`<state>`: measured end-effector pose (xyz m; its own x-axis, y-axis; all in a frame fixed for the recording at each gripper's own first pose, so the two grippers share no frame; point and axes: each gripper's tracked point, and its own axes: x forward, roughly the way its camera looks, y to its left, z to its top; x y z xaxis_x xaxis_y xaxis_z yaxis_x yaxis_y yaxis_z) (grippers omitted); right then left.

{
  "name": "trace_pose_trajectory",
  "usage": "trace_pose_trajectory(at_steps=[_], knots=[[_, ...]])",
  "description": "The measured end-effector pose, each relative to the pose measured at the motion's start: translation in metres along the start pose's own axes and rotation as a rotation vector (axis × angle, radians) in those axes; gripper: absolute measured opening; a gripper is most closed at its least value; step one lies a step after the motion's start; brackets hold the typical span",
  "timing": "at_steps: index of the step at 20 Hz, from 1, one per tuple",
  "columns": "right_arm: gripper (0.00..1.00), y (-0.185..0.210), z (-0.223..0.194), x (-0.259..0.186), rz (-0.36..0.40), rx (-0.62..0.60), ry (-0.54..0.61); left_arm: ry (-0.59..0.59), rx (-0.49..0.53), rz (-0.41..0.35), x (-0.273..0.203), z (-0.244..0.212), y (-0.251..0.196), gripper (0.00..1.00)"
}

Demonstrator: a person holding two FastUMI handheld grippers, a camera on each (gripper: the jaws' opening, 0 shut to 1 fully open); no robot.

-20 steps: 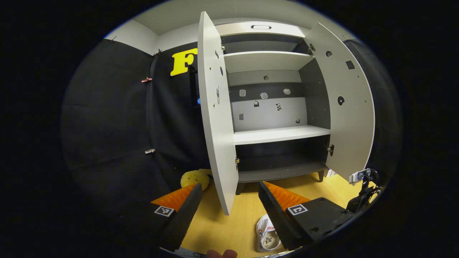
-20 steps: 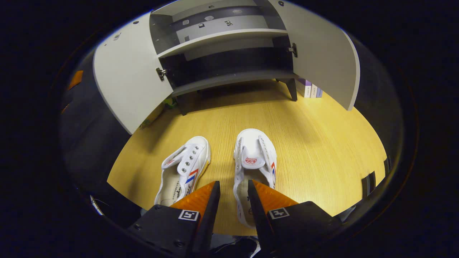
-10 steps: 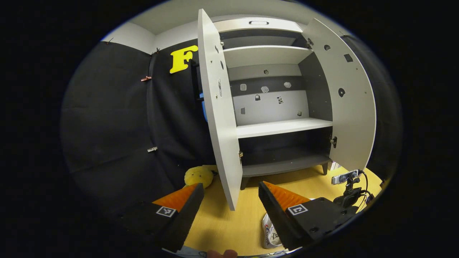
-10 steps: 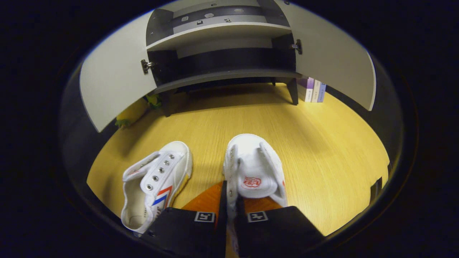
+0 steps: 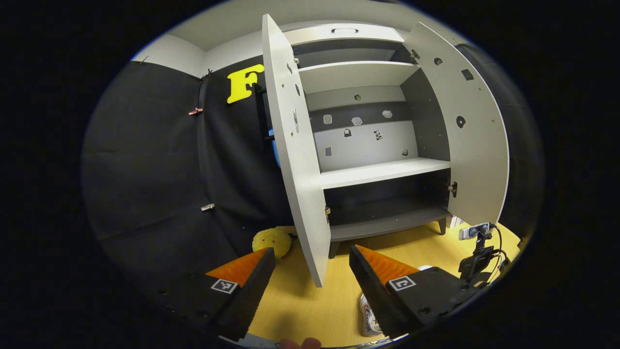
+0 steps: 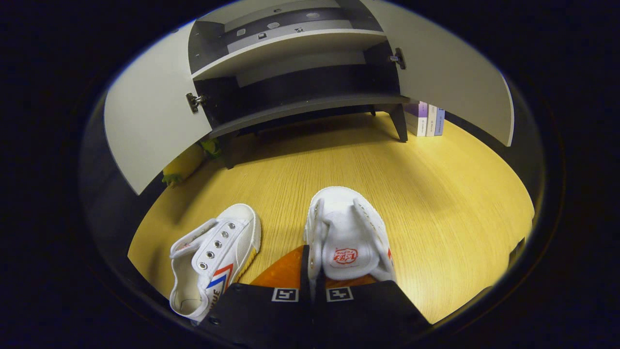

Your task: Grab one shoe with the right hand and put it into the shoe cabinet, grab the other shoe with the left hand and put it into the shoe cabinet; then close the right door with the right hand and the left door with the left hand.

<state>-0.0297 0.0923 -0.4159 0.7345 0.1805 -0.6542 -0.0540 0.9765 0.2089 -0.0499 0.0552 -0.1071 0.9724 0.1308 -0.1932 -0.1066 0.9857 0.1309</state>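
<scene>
Both tongs differ in state. In the right gripper view the right gripper [image 6: 314, 286] has its fingers pressed together on the side wall of a white shoe [image 6: 345, 235], pinching the canvas edge beside the tongue; whether the sole is off the floor I cannot tell. In the left gripper view the left gripper [image 5: 310, 286] stands wide apart with nothing between its fingers, held up in front of the cabinet.

Just left of the gripped shoe lies the second white shoe [image 6: 213, 261] with striped side, flat on the yellow wooden floor [image 6: 436, 194], toe pointing toward the cabinet and near but apart from the first.

Farther off stands the shoe cabinet [image 6: 290, 63], raised on short dark legs. Its left door [image 5: 295, 160] and right door [image 5: 477, 140] are both swung open, showing a dark bottom shelf [image 5: 387, 224], a pale middle shelf [image 5: 382, 172] and another above.

A yellow plush toy [image 5: 272, 238] sits on the floor by the cabinet's left leg, behind the left door. Some books [image 6: 426, 120] stand by the right leg. A small camera on a stand [image 5: 477, 247] is at the right of the left gripper view.
</scene>
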Motion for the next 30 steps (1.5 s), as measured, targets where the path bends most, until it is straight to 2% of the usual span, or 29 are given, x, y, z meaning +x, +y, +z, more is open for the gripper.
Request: trace_pose_trajectory(at_steps=[1,5,8,10,11,15,18,24,28,30], knots=[[0.06,0.0,0.004,-0.005,0.009,0.002,0.009,-0.002,-0.008,-0.002,0.002,0.002,-0.001,1.0],[0.06,0.003,0.027,-0.03,0.042,0.034,0.005,-0.029,-0.009,-0.005,0.007,0.013,-0.002,0.96],[0.06,0.012,0.067,-0.058,0.072,0.02,-0.038,-0.057,-0.005,-0.019,0.008,0.024,-0.007,0.96],[0.06,0.019,0.1,-0.078,0.083,0.025,-0.067,-0.064,-0.012,-0.029,0.01,0.026,-0.011,1.0],[0.06,0.023,0.119,-0.088,0.085,0.025,-0.083,-0.061,-0.024,-0.035,0.011,0.027,-0.013,0.96],[0.06,0.038,0.199,-0.123,0.085,-0.007,-0.165,-0.054,-0.077,-0.066,0.016,0.03,-0.025,0.96],[0.06,0.05,0.263,-0.132,0.091,-0.023,-0.219,-0.064,-0.086,-0.086,0.019,0.034,-0.03,0.97],[0.06,0.059,0.385,-0.104,0.089,-0.063,-0.276,-0.076,-0.08,-0.103,0.028,0.037,-0.031,0.96],[0.06,0.056,0.462,-0.06,0.048,-0.097,-0.321,-0.054,-0.102,-0.112,0.036,0.03,-0.03,0.96],[0.06,0.049,0.487,-0.026,0.027,-0.105,-0.31,-0.044,-0.108,-0.12,0.039,0.026,-0.029,0.97]])
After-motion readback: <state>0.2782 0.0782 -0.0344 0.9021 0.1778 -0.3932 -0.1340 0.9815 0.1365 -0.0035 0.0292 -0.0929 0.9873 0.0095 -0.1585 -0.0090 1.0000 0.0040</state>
